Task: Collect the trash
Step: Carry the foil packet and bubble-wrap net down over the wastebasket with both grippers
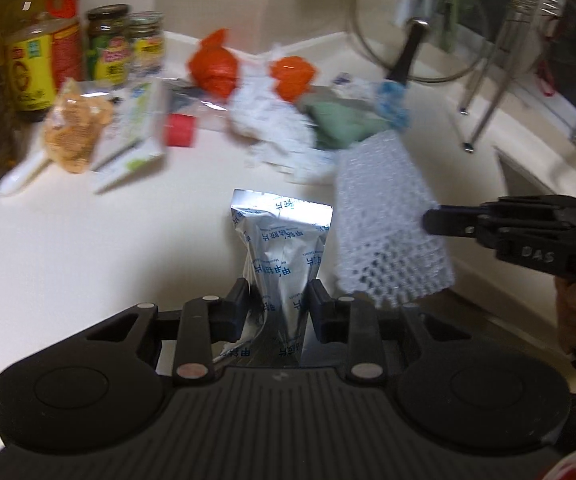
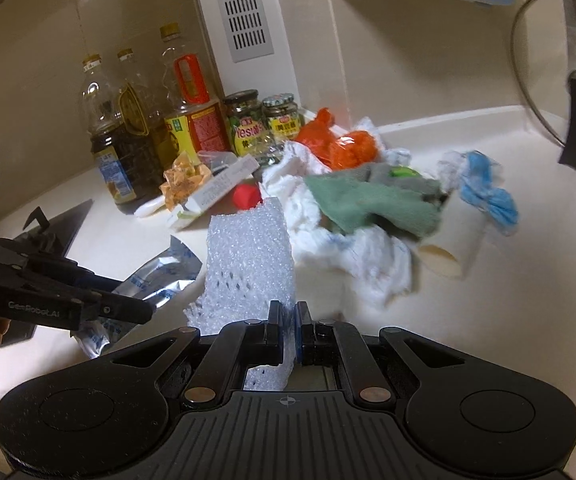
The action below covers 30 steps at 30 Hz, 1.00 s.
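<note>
Left gripper (image 1: 277,304) clenched on a silver foil pouch (image 1: 283,240), pouch raised off the cream countertop (image 1: 87,240) and standing up between the fingers. Right gripper (image 2: 286,320) clamped tight on a white foam net sleeve (image 2: 249,256), sleeve likewise lifted and upright, just right of the pouch in the left wrist view. Beyond the pouch, a heap of trash spread across the countertop: crumpled white paper towel (image 2: 352,248) at the centre, a green cloth (image 2: 372,204) draped over it, two orange plastic wads (image 2: 340,140) behind the cloth, a cardboard roll (image 2: 454,248) lying on its side to the right of the towel, and a blue wrapper (image 2: 488,196) touching the far end of the roll. Left of the towel: a red bottle cap (image 2: 245,196), a flat white box (image 2: 215,192), and a small tan snack bag (image 2: 183,180) leaning on the box. Behind the box, against the wall, a row of oil bottles (image 2: 111,140) and two glass jars (image 2: 263,124), standing close to the heap and crowding its left side. Right of the heap, a glass pot lid (image 2: 560,92) propped upright on a wire rack (image 1: 496,80), overhanging the corner near the blue wrapper. Much of the left wrist view smeared by motion blur.
</note>
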Tool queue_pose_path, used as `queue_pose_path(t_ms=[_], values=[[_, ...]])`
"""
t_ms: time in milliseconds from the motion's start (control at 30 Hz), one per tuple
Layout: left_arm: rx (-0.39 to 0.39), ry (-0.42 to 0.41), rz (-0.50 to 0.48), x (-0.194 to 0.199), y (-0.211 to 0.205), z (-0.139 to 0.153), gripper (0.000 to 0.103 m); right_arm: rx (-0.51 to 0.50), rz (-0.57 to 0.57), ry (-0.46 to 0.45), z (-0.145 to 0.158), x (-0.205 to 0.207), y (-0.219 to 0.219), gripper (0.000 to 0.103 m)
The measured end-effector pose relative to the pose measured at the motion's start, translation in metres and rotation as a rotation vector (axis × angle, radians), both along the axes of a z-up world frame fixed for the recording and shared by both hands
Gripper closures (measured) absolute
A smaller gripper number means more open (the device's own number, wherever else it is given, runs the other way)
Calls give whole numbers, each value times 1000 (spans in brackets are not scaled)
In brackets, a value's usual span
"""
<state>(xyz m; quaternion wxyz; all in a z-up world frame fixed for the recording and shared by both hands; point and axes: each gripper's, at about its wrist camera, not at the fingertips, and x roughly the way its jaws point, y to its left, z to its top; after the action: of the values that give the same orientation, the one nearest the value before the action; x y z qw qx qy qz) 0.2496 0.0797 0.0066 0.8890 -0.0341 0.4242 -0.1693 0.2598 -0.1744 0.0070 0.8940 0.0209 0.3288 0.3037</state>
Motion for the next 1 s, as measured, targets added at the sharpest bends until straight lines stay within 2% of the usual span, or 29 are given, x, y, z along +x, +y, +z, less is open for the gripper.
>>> queue_pose_path(t_ms=[267,467,767,1000], values=[[-29,50,-81,-28,-48,-17,75,-98,-26,43,-19,-36,-21,97],[-1,114,-100,-42,-75,-43,75,-179,-10,41,-36,-47,-21,97],[20,220,-16,-41,-81,-91,75,-308,27,75,-70,-58,-11,97],[61,283,53,-34,-83,-130,75,-365,43,111,-108,-60,-3,97]])
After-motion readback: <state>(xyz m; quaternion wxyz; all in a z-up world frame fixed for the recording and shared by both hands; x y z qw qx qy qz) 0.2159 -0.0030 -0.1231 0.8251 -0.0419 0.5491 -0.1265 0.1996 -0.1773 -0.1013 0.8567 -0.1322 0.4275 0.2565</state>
